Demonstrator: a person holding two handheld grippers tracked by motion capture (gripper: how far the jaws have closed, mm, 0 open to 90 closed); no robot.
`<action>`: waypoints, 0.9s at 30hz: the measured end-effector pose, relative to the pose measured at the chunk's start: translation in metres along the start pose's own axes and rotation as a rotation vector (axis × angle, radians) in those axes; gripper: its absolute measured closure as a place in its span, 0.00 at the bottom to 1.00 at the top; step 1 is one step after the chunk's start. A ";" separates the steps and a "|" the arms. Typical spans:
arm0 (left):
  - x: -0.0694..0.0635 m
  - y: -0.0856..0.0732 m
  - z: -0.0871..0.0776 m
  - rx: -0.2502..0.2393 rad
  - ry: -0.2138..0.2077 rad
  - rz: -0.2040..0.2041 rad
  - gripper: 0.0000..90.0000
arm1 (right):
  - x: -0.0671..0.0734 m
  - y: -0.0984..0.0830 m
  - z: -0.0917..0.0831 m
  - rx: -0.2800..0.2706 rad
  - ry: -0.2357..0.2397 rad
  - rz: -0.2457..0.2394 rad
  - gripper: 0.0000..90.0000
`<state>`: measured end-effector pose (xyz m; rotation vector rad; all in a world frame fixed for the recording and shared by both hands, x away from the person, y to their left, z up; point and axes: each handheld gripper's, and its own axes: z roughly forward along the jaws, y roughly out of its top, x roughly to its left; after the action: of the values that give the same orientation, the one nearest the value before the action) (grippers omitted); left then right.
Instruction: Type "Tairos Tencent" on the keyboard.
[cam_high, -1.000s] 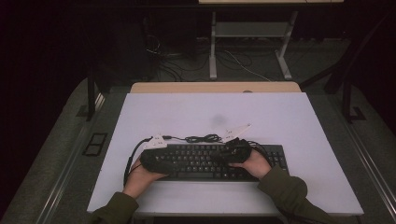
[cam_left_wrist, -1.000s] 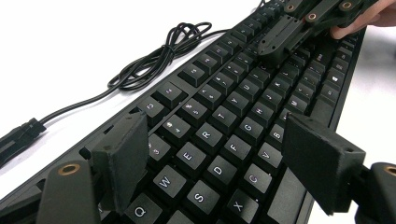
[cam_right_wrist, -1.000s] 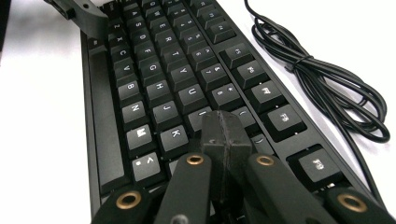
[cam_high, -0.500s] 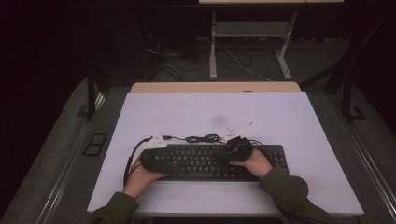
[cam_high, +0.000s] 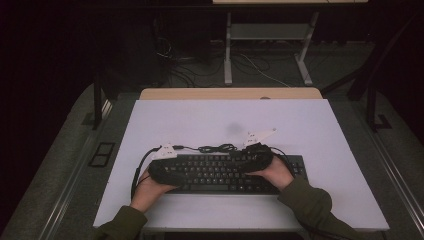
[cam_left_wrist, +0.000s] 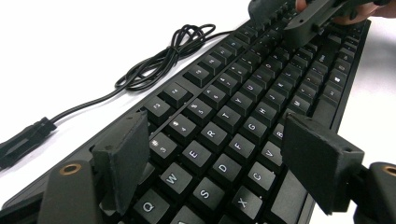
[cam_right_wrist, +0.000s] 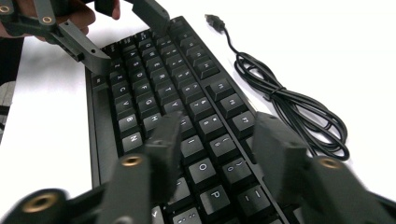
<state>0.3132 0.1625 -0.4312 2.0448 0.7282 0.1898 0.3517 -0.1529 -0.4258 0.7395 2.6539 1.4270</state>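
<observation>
Black keyboard (cam_high: 227, 172) lying near the table's (cam_high: 325, 130) near edge, cable (cam_high: 217, 148) coiled just beyond. Hovering over it, spread: left gripper (cam_left_wrist: 219, 163) at left end, right gripper (cam_right_wrist: 215, 154) right of middle. Probably rigid, light; gripping the end edges, not keys, looking best.

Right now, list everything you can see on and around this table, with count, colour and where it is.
keyboard: one, black, lying flat on the near half of the table.
cable: one, black, bundled in loops just behind the keyboard, with a plug end lying loose on the table.
table: one, white top, with a tan edge strip at the far side.
desk frame: one, pale, on the floor beyond the table.
left tongs: one, black, open over the keyboard's left keys.
right tongs: one, black, open over the right keys.
hands: two, in dark green sleeves, at the near edge.
</observation>
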 end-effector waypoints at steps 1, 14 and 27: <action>0.000 0.000 -0.001 -0.001 0.000 0.001 0.27 | 0.000 0.000 0.000 -0.004 -0.005 0.003 0.49; 0.001 -0.002 -0.007 0.011 0.001 0.027 0.42 | -0.005 -0.002 0.000 -0.044 -0.055 0.023 0.28; 0.007 -0.005 -0.015 0.030 -0.003 0.034 0.78 | -0.006 -0.002 0.000 -0.046 -0.062 0.030 0.25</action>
<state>0.3104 0.1789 -0.4284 2.0868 0.6982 0.1964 0.3562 -0.1563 -0.4289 0.8087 2.5658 1.4421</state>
